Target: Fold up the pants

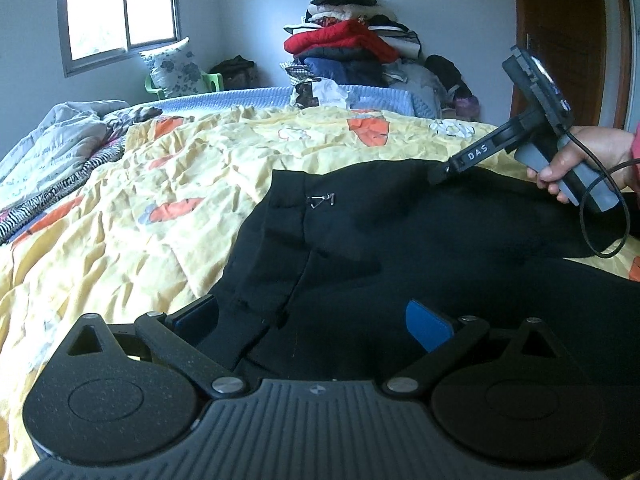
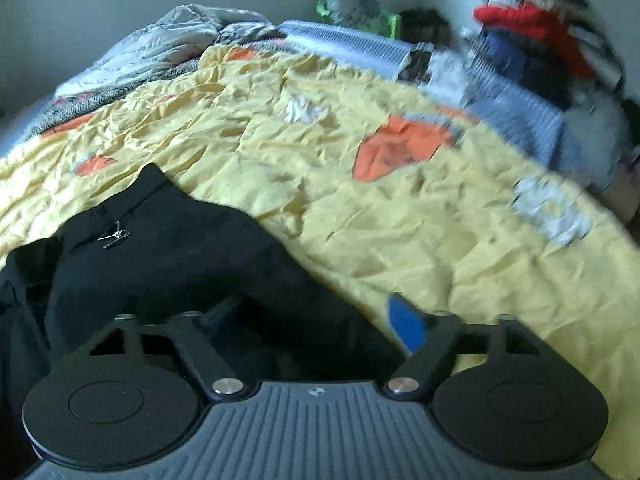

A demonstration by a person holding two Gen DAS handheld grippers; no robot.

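Black pants (image 1: 360, 240) lie on a yellow quilt (image 1: 120, 220), waistband with a small metal clasp (image 1: 321, 201) toward the far side. My left gripper (image 1: 312, 320) is open, its blue-padded fingers (image 1: 426, 326) spread over the near edge of the pants. My right gripper (image 1: 438, 174) shows in the left wrist view, held by a hand, its tip at the far right edge of the pants. In the right wrist view the right gripper (image 2: 316, 320) is open, the pants (image 2: 168, 248) lie between its fingers at left, and a blue pad (image 2: 406, 322) is over the quilt (image 2: 360, 200).
A crumpled grey-white blanket (image 1: 60, 148) lies at the bed's far left. A tall pile of clothes (image 1: 348, 48) stands behind the bed's far edge. A floral pillow sits on a green chair (image 1: 176, 72) under the window. A wooden door (image 1: 560, 40) is at right.
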